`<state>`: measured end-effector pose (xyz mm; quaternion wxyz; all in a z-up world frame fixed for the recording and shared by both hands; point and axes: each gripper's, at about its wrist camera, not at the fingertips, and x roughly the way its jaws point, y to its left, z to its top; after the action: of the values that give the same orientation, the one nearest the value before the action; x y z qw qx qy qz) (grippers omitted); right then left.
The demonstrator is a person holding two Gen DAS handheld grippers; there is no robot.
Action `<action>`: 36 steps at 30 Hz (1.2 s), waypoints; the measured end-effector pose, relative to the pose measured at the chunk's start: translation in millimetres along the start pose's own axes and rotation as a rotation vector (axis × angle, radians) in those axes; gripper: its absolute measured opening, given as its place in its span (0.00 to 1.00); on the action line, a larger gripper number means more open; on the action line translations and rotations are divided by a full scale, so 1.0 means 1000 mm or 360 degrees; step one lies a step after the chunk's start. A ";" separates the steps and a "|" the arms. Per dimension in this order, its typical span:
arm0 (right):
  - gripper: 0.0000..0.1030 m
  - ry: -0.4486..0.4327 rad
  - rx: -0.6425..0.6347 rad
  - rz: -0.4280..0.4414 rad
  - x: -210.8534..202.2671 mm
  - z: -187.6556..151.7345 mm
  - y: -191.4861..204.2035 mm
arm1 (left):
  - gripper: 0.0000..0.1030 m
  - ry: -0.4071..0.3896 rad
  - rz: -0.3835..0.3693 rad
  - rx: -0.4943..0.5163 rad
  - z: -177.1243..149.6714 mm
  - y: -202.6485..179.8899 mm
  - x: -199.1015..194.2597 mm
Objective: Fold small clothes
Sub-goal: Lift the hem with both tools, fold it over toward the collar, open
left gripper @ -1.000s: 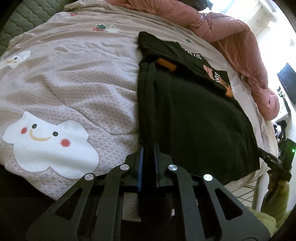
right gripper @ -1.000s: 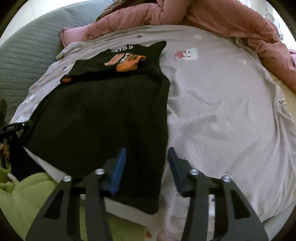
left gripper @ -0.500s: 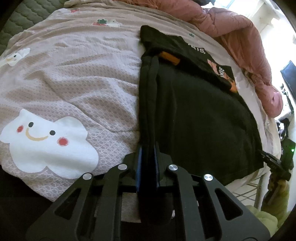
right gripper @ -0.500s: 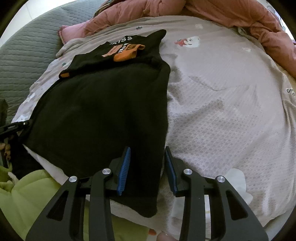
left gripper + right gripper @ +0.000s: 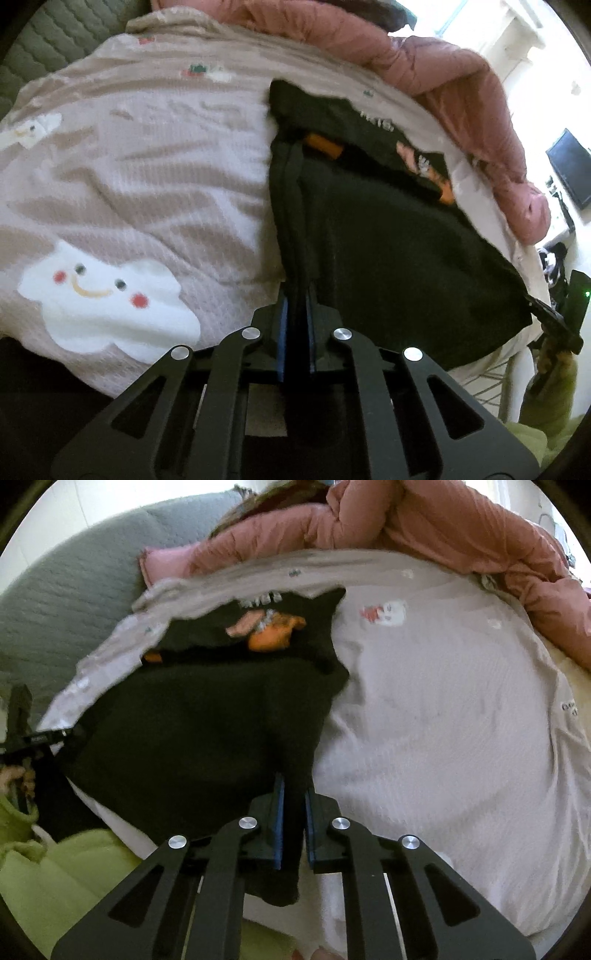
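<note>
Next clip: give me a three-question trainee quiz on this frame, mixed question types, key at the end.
1. True or false: both grippers grip the black T-shirt.
2. The quilt bunched at the far side of the bed is: A green, B pink, C blue.
3. What white figure is printed on the bedspread left of the left gripper?

Key: 1 true, the right gripper closing on its near corner; 2 B; 3 a smiling cloud.

Black shirt [image 5: 399,251] with orange print – spread on the bed, near hem corners pinched up.
</note>
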<state>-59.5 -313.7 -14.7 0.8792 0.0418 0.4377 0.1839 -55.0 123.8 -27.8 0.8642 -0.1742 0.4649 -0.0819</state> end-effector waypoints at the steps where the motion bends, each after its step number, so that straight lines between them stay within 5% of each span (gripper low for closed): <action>1: 0.08 -0.0036 -0.0001 0.0019 -0.003 0.005 0.001 | 0.02 -0.0015 -0.0011 -0.0006 0.002 0.000 -0.003; 11: 0.08 -0.0244 0.0076 0.0117 -0.007 0.050 -0.004 | 0.02 -0.0135 -0.0106 -0.0034 0.043 -0.005 -0.019; 36: 0.08 -0.0296 0.0243 0.0004 0.052 0.149 -0.033 | 0.02 -0.0185 -0.0155 -0.0257 0.146 0.021 0.046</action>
<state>95.8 -312.5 29.6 0.9100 0.1261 0.3668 0.1466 91.7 162.3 2.7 0.8679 -0.2700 0.4101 -0.0759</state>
